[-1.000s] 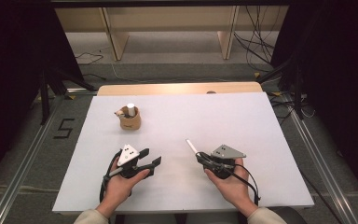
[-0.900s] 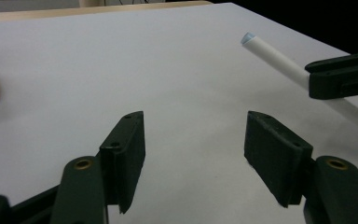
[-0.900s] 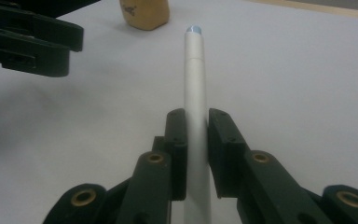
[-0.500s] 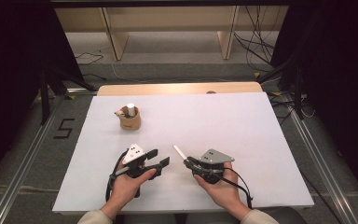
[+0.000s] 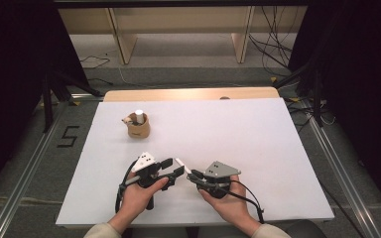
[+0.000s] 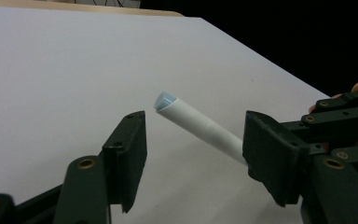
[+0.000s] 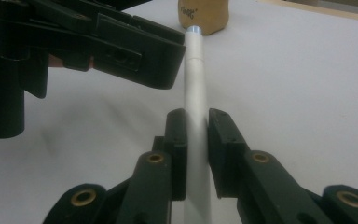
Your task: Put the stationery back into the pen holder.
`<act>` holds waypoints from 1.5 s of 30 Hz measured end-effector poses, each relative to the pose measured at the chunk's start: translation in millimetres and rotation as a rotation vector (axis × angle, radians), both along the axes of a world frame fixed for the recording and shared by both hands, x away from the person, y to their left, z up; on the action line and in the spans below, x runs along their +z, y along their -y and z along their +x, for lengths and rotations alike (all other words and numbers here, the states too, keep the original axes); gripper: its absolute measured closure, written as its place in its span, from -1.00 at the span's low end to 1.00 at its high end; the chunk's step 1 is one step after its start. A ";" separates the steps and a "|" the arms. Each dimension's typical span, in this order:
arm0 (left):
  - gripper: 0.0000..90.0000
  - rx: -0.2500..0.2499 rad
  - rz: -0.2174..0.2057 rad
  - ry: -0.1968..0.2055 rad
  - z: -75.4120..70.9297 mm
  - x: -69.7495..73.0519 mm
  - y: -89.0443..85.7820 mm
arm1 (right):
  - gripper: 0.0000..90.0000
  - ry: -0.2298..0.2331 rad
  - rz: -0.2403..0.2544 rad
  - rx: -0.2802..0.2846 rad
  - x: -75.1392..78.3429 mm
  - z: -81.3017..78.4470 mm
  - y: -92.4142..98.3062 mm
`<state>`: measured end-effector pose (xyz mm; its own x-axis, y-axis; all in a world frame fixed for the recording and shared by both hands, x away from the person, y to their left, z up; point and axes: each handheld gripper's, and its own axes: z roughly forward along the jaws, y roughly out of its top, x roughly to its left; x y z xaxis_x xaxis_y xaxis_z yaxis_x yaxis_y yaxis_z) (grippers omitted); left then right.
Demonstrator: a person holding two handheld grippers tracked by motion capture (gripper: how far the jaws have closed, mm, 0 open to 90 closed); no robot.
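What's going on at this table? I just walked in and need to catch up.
A person works two handheld grippers over a white table. The right gripper is shut on a slim white cylindrical marker pen, holding its free end out between the open jaws of the left gripper, which have just been closing but do not touch it yet. A small tan holder cup stands farther back.

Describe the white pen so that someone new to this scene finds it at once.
Start at the white table and go to its near edge, where two hands meet. The right gripper pinches a slim white pen, its tip between the left gripper's open jaws. Unlike the pen in the tan holder, it lies nearly level.
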<state>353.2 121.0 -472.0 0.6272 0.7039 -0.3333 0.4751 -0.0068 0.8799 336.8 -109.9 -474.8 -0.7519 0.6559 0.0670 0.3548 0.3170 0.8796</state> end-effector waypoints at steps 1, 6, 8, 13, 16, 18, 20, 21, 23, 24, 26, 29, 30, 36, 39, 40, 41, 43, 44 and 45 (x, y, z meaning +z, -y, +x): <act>-0.08 0.000 -0.006 -0.004 0.0 0.1 0.1 | 0.75 0.003 0.001 0.002 0.1 -0.1 -0.6; -0.04 0.003 -0.041 -0.027 0.7 -0.2 -0.1 | 0.75 0.012 0.008 0.005 1.1 -0.4 -2.5; -0.03 0.002 -0.050 -0.034 0.7 -0.7 0.3 | 0.75 0.015 0.011 0.006 1.8 -0.3 -2.7; -0.02 -0.001 -0.067 -0.050 0.9 -1.9 1.7 | 0.75 0.023 0.015 0.009 2.3 -0.3 -4.3; 0.02 0.000 -0.083 -0.054 1.1 -1.6 1.8 | 0.75 0.023 0.016 0.013 2.2 -1.0 -5.8; 0.06 0.004 -0.096 -0.059 1.1 -1.3 1.4 | 0.75 0.029 0.017 0.018 2.2 -1.1 -6.4; 0.13 0.006 -0.111 -0.061 1.2 -0.6 0.0 | 0.75 0.032 0.020 0.017 3.0 -1.3 -7.0; 0.18 0.011 -0.124 -0.061 1.1 -0.2 -0.4 | 0.75 0.035 0.022 0.017 3.5 -1.3 -6.9; 0.28 0.016 -0.138 -0.058 1.0 0.8 -1.6 | 0.75 0.039 0.024 0.015 5.0 -1.3 -7.0; 0.31 0.016 -0.150 -0.059 0.9 1.3 -1.9 | 0.75 0.043 0.029 0.015 5.7 -1.1 -7.3; 0.36 0.019 -0.167 -0.053 0.3 2.7 -1.9 | 0.75 0.048 0.030 0.016 7.0 -0.7 -7.5; 0.44 0.017 -0.188 -0.053 -0.7 4.5 -2.1 | 0.75 0.055 0.034 0.016 8.6 -0.3 -8.0; 0.47 0.018 -0.201 -0.055 -1.1 5.1 -1.4 | 0.75 0.059 0.038 0.016 9.2 -0.2 -8.2; 0.59 0.009 -0.228 -0.043 -3.5 8.6 0.7 | 0.75 0.075 0.045 0.017 12.7 -0.2 -9.9; 0.68 -0.002 -0.228 -0.020 -5.4 11.9 1.7 | 0.75 0.083 0.050 0.020 13.8 -0.3 -10.5; 0.70 -0.004 -0.229 -0.014 -6.0 12.7 2.3 | 0.75 0.086 0.051 0.020 14.2 -0.5 -10.7; 0.72 -0.005 -0.227 -0.007 -6.4 13.2 2.8 | 0.75 0.085 0.053 0.019 14.6 -0.6 -11.0; 0.72 -0.005 -0.225 -0.002 -6.7 13.8 3.1 | 0.75 0.087 0.053 0.020 15.0 -0.5 -10.9; 0.73 -0.007 -0.223 0.000 -6.7 13.9 2.8 | 0.75 0.086 0.056 0.020 15.0 -0.6 -11.1; 0.73 -0.008 -0.221 0.001 -6.7 14.1 2.5 | 0.75 0.088 0.056 0.021 15.0 -0.5 -11.2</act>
<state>346.5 118.5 -457.9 0.6327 0.6093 -0.4779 0.4745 0.1826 0.8611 336.4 -98.7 -459.9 -0.7698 0.6372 0.0366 0.2697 0.2728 0.9235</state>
